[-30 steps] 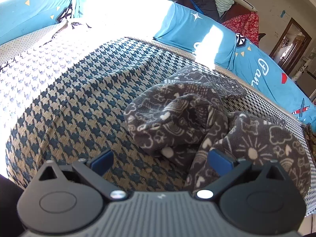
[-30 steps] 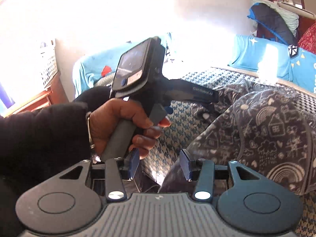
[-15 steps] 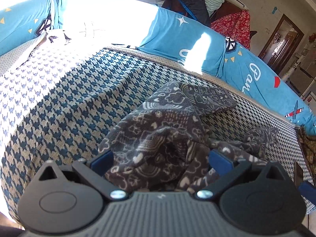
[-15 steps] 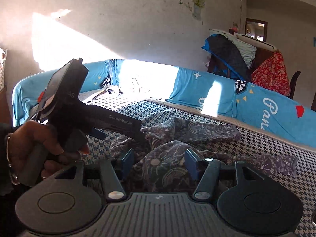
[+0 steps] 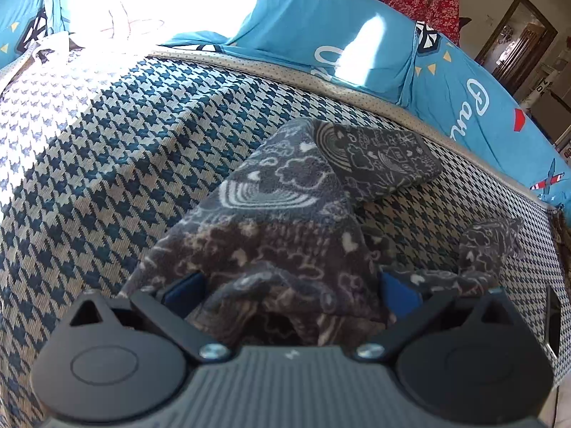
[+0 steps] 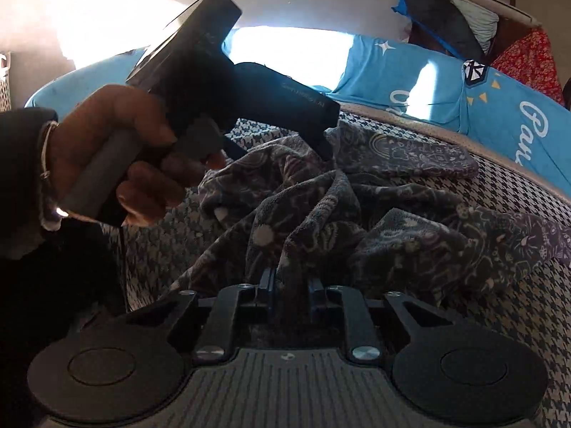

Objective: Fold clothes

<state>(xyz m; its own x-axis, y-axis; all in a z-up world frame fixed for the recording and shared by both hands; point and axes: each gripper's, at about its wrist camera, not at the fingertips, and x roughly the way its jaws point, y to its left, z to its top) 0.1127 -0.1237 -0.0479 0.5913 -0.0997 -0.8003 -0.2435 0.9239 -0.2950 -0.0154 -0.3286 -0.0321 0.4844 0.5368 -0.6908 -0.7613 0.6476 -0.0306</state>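
We've got the right gripper (image 6: 291,287) pinching a fold of the dark grey doodle-print fleece garment (image 6: 357,214), jaws just closed on it. Left gripper (image 5: 291,287) gapes wide w/ cloth between, not clamped. Garment's crumpled on the blue houndstooth bed cover (image 5: 107,164). Risk: thin pinch slips when lifted, bunching stays.

1. Bed (image 5: 107,149): covered in a blue and beige houndstooth spread, sunlit at its far left corner.
2. Blue cushions (image 5: 357,35): printed with stars and lettering, ranged along the bed's far edge.
3. Red floral cloth (image 6: 528,57): beyond the cushions, far right.
4. Doorway (image 5: 514,32): behind the bed's far right corner.
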